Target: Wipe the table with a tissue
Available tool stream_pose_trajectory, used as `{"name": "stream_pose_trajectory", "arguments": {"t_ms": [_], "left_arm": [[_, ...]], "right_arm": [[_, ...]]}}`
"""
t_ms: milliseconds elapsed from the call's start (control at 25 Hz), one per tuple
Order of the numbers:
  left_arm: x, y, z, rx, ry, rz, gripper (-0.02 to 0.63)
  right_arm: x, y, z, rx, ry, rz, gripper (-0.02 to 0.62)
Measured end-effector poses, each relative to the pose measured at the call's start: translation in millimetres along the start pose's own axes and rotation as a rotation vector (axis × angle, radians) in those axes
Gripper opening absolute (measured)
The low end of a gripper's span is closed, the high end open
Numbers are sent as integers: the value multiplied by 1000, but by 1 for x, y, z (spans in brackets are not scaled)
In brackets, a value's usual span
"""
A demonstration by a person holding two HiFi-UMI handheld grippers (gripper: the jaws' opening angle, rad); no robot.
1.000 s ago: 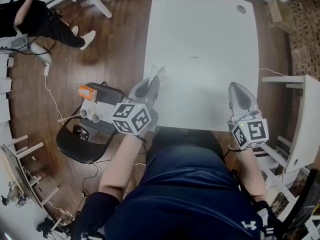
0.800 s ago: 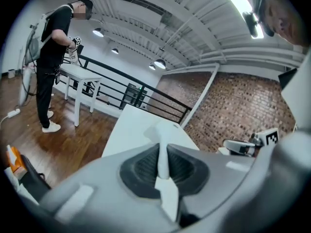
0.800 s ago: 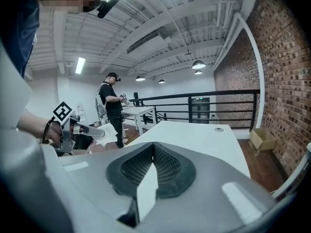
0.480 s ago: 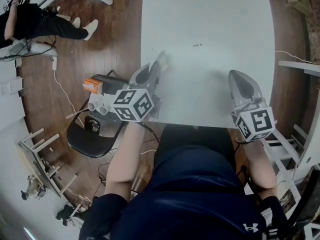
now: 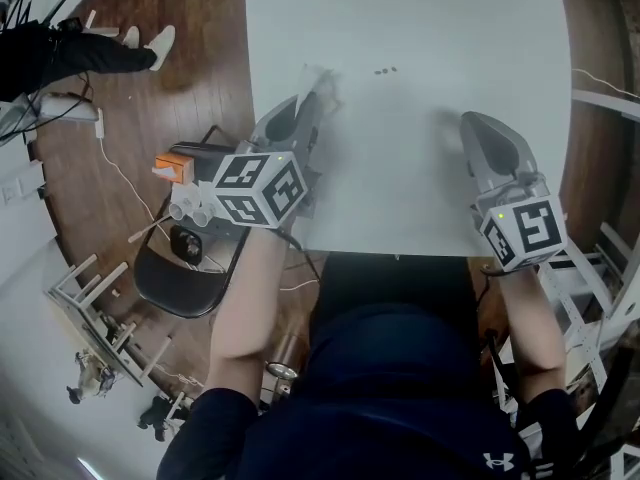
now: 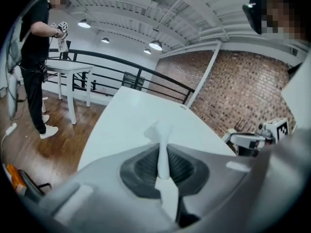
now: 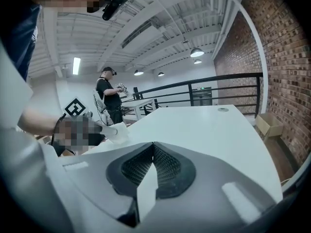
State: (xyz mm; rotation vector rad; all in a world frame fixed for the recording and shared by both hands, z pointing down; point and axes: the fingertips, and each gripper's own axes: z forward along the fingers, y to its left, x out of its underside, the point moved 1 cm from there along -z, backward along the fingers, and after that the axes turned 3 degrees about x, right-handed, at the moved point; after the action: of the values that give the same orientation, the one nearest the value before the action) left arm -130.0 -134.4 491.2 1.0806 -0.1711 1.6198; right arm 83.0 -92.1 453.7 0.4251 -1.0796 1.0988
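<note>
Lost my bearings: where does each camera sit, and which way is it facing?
Head view: on the person's head, looking down at the table; both forearms, the left hand-held gripper and right hand-held gripper show.
Left gripper view: on the left hand-held gripper, looking along its jaws, shut on the tissue, toward a brick wall.
Right gripper view: on the right hand-held gripper, looking along its shut, empty jaws toward a railing.
Shared: each gripper view shows the table and the other gripper.

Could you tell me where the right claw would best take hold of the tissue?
Probably the loose tuft of the tissue sticking out past the left claw's tips, approached from the right across the table. The rest is pinched between that claw's shut jaws. The right claw, shut and empty, must open first.
</note>
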Motion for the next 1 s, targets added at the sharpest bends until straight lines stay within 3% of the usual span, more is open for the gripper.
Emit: {"name": "stream_pose_trajectory", "arguments": {"t_ms": [160,480,760,1000], "left_arm": [[-19,-28,13,47,7,57,9],[-27,-81,69,123,82,32,9],[-7,-96,104,58,198,118,9],[4,-97,114,13,235,108,9]], "right_arm": [[-3,1,1,-15,3,7,9],[-8,-3,0,-13,-2,25,9],[-8,-15,-4,9,8,71,9],[-6,-23,-8,4,21,80,9]]}}
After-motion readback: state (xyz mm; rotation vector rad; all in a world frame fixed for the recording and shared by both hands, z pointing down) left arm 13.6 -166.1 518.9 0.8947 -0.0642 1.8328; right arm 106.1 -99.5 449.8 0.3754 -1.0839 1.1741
